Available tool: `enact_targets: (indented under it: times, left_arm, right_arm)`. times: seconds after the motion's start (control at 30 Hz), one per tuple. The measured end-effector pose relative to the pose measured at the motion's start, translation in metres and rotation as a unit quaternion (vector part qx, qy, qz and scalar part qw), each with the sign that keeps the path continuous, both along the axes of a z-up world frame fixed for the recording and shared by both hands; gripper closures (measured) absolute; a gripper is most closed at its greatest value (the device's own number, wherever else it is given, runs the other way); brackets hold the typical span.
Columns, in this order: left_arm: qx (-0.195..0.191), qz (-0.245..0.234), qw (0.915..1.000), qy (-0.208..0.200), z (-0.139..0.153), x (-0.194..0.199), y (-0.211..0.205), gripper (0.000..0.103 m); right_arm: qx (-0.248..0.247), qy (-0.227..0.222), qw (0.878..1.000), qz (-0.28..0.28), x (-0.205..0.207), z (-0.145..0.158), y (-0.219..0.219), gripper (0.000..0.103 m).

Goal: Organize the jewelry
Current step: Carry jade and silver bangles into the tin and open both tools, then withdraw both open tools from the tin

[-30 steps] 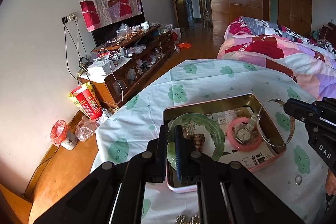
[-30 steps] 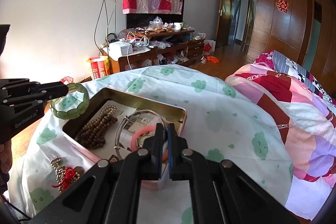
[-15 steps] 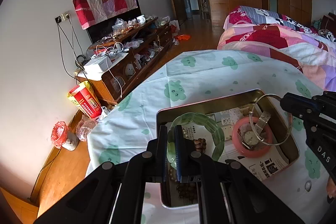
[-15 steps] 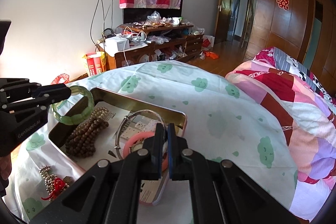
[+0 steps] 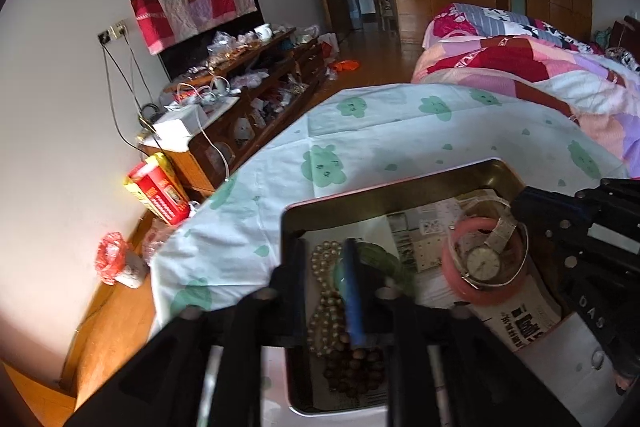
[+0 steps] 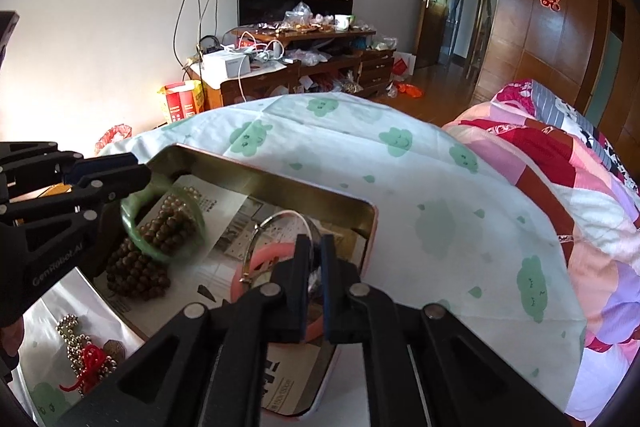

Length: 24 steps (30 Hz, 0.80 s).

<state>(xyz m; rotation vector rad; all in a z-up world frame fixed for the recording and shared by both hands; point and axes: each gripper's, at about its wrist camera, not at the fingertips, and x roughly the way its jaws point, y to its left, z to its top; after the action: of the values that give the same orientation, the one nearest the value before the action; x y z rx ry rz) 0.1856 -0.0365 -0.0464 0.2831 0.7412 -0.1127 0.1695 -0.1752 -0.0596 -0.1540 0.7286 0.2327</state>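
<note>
Lying on brown beads (image 6: 160,231) in tin (image 6: 280,183): green bangle (image 6: 192,219).

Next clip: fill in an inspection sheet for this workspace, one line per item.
Surface: cloud-print cloth bearing an open tin.
Job's things: in the tin, a green bangle, blurred, over brown beads; pale beads; a watch inside a pink bangle. Tasselled beads lie on the cloth outside the tin.
Clutter: printed paper lining the tin.
Grippers: left tongs have just been opening, with the green bangle loose and not pressed. Right tongs are shut on a silver bangle.
Cables: cords hang from a wall socket towards the cabinet.
Surroundings: cluttered cabinet, quilted bed, wardrobe.
</note>
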Motion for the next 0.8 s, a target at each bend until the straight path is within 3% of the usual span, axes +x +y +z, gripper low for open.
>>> enact_targets:
  times: [0.03, 0.07, 0.1, 0.27, 0.47, 0.57, 0.8]
  left_arm:
    - [0.005, 0.005, 0.9999, -0.009, 0.001, -0.002, 0.000, 0.036]
    - [0.013, 0.013, 0.9995, -0.025, 0.004, -0.005, 0.001, 0.019]
    - [0.019, 0.020, 0.9987, -0.042, 0.008, -0.010, 0.003, 0.017]
    - [0.012, 0.033, 0.9984, -0.044, 0.015, -0.022, 0.023, 0.016]
    - [0.014, 0.082, 0.9959, -0.037, 0.004, -0.056, 0.061, 0.017]
    - [0.010, 0.104, 0.9945, -0.015, -0.010, -0.078, 0.077, 0.017]
    - [-0.013, 0.133, 0.9908, 0.026, -0.039, -0.113, 0.090, 0.016]
  right_arm:
    - [0.003, 0.000, 1.000, -0.001, -0.001, 0.000, -0.001, 0.097]
    - [0.007, -0.001, 1.000, -0.004, -0.001, 0.000, -0.003, 0.096]
    - [0.008, 0.000, 1.000, -0.008, -0.001, 0.001, -0.004, 0.091]
    - [-0.004, -0.010, 1.000, -0.018, -0.012, 0.004, -0.006, 0.065]
    - [-0.006, -0.030, 0.999, -0.019, -0.048, 0.014, -0.012, 0.064]
    - [0.003, -0.033, 0.999, -0.009, -0.069, 0.015, -0.009, 0.064]
    - [0.007, 0.012, 0.998, 0.057, -0.095, -0.009, 0.034, 0.064]
